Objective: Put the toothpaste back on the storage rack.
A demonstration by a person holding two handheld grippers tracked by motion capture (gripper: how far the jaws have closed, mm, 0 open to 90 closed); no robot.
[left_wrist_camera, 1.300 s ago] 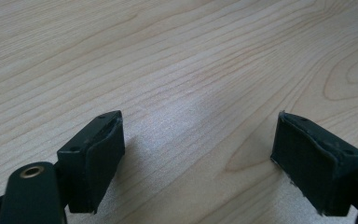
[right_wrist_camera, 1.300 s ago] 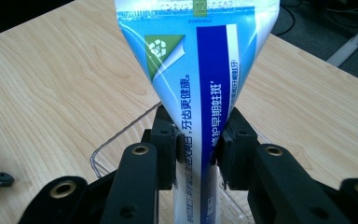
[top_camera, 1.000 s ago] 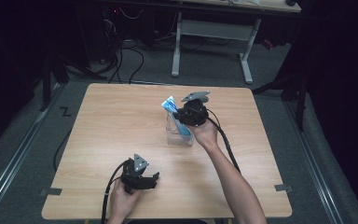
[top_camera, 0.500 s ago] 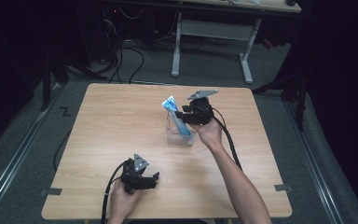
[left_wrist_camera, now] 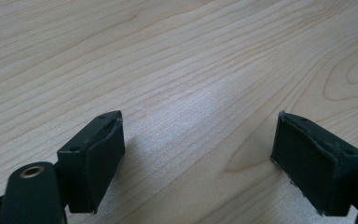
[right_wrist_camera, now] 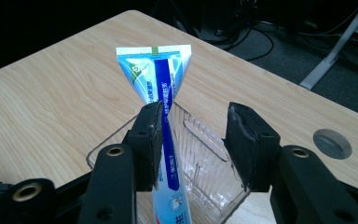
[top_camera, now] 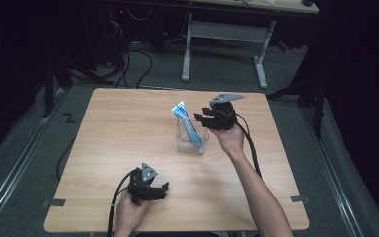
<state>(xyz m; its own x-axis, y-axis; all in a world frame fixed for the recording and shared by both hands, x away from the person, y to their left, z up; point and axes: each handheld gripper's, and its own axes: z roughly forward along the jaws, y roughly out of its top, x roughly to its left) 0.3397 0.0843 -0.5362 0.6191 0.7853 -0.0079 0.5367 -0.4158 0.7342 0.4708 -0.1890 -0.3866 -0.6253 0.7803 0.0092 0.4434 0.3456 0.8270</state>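
On the near left of the wooden table (top_camera: 108, 148) the left gripper (top_camera: 150, 191) rests with jaws apart over bare wood, while toward the right a blue toothpaste tube (top_camera: 187, 123) leans in a clear plastic holder (top_camera: 192, 143), just beside the right gripper (top_camera: 205, 120), whose jaws have just been opening, pads clear.

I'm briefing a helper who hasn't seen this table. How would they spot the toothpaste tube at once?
On the wooden table, look right of centre for the clear plastic holder. The toothpaste tube stands in it, leaning, its flat crimped end up. It is the table's one blue-and-white thing, just left of the right gripper.
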